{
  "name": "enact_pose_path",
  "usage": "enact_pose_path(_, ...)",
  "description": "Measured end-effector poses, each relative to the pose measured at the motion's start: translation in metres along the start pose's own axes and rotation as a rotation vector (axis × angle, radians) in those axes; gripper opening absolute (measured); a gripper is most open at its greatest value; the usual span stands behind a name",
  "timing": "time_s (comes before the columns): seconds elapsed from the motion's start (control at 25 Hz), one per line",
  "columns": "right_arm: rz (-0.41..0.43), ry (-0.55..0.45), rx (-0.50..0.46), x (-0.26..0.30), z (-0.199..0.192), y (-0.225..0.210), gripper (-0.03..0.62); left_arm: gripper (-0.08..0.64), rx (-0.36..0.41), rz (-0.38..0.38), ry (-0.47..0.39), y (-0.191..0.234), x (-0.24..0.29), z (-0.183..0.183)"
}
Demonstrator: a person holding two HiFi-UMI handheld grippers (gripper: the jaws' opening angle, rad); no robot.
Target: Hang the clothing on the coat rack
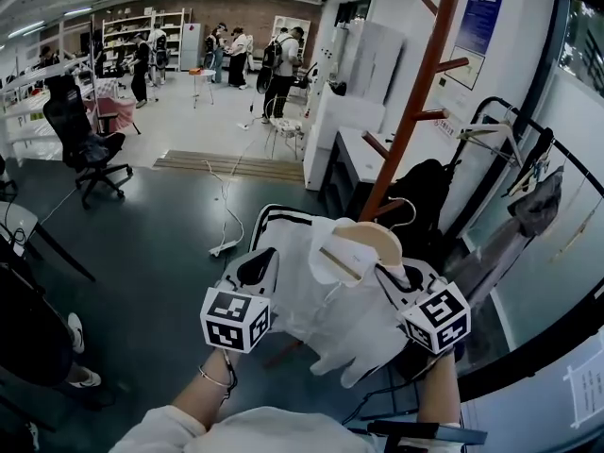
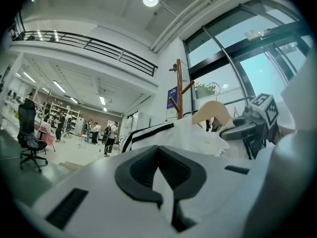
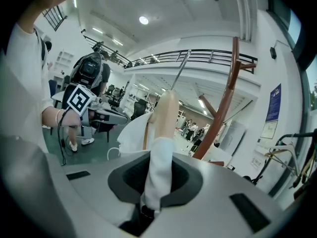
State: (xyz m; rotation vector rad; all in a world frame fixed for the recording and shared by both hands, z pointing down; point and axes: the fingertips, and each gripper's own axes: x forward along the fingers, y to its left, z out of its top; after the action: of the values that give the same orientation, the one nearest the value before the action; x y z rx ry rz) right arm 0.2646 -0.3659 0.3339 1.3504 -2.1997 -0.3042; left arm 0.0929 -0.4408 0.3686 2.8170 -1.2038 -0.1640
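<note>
A white garment with black stripes (image 1: 321, 305) hangs on a pale wooden hanger (image 1: 363, 242), carried between my two grippers at chest height. My left gripper (image 1: 253, 281) is shut on the garment's left shoulder; white cloth (image 2: 198, 138) shows pinched between its pads (image 2: 161, 182). My right gripper (image 1: 408, 295) is shut on the cloth-covered right end of the hanger (image 3: 166, 118), whose wire hook (image 3: 181, 68) points up. The brown wooden coat rack (image 1: 415, 111) with angled pegs stands just beyond the garment, to the right; it also shows in both gripper views (image 2: 179, 90) (image 3: 225, 103).
A black bag or garment (image 1: 425, 196) hangs low on the rack. A metal clothes rail with hangers (image 1: 528, 159) runs along the window at right. A white cabinet (image 1: 344, 111) stands behind the rack. An office chair (image 1: 85, 144), a floor cable (image 1: 225, 246) and people (image 1: 278, 59) are farther off.
</note>
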Motion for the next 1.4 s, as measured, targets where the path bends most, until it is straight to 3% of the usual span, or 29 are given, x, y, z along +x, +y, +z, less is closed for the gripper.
enact_pose_path(0.28,0.023,-0.019,-0.028,-0.004,0.008,-0.021,0.046,0.008,-0.002,0.032,0.0,0.002,0.002,0.002)
enact_pose_path(0.72,0.024,-0.033,-0.099,-0.007,0.024,-0.045,0.046,0.008,0.003,0.012,-0.016,-0.013,0.019,0.009)
enact_pose_path(1.4,-0.029,-0.075,-0.139,-0.025,0.034,-0.096,0.046,0.008,0.066,-0.01,-0.044,-0.034,0.045,0.033)
